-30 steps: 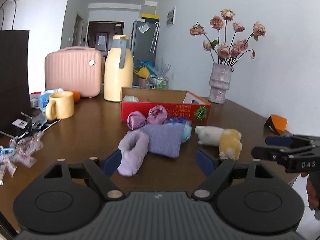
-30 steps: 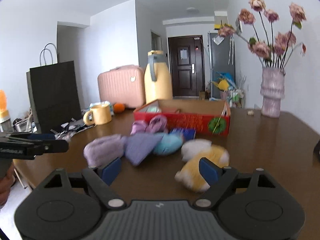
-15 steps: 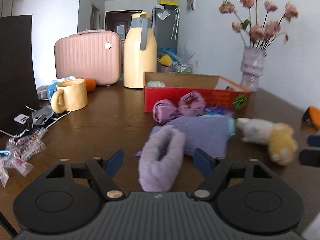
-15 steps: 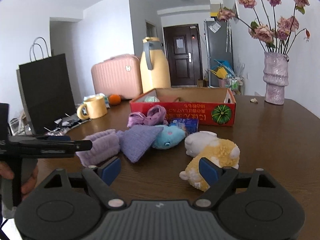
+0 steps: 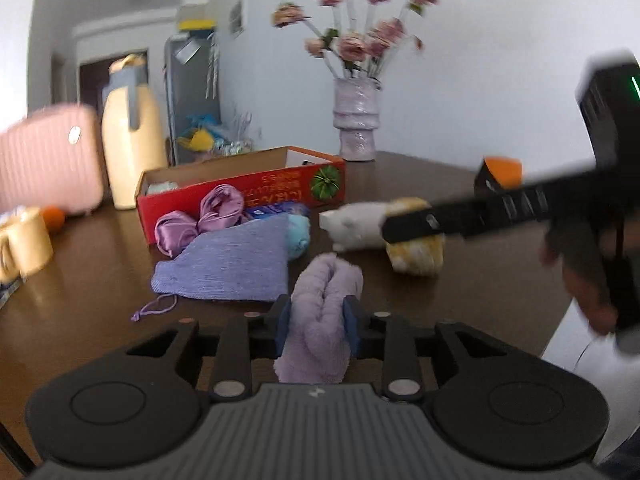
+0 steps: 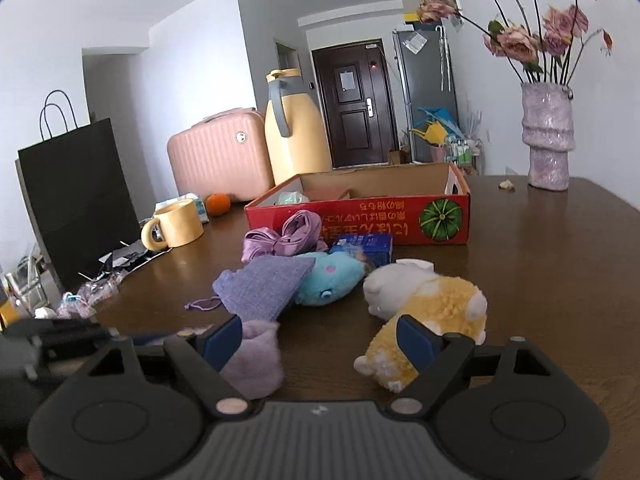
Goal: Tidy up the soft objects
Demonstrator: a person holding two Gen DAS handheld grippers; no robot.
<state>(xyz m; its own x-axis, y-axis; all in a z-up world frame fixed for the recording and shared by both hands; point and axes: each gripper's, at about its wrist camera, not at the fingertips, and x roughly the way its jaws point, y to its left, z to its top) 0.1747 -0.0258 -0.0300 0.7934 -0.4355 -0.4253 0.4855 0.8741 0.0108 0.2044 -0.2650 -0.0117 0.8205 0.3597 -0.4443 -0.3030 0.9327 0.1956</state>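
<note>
My left gripper (image 5: 316, 326) is shut on a fluffy lilac roll (image 5: 324, 320), squeezed between its blue pads on the table. The roll also shows in the right wrist view (image 6: 256, 356). My right gripper (image 6: 320, 340) is open and empty, just before a yellow-and-white plush (image 6: 428, 312); in the left wrist view it reaches over that plush (image 5: 416, 248). A purple knit pouch (image 6: 268, 288), a blue plush (image 6: 328, 280) and a satin purple scrunchie (image 6: 288, 232) lie before the red cardboard box (image 6: 360, 220).
A yellow mug (image 6: 176, 224), an orange (image 6: 218, 204), a pink case (image 6: 218, 160), a yellow jug (image 6: 296, 140) and a black bag (image 6: 76, 196) stand at the left. A flower vase (image 6: 548, 140) stands at the back right. The table edge is close on the right (image 5: 560, 312).
My left gripper has moved forward and shut on the lilac roll. My right gripper has moved closer to the yellow-and-white plush and stayed open.
</note>
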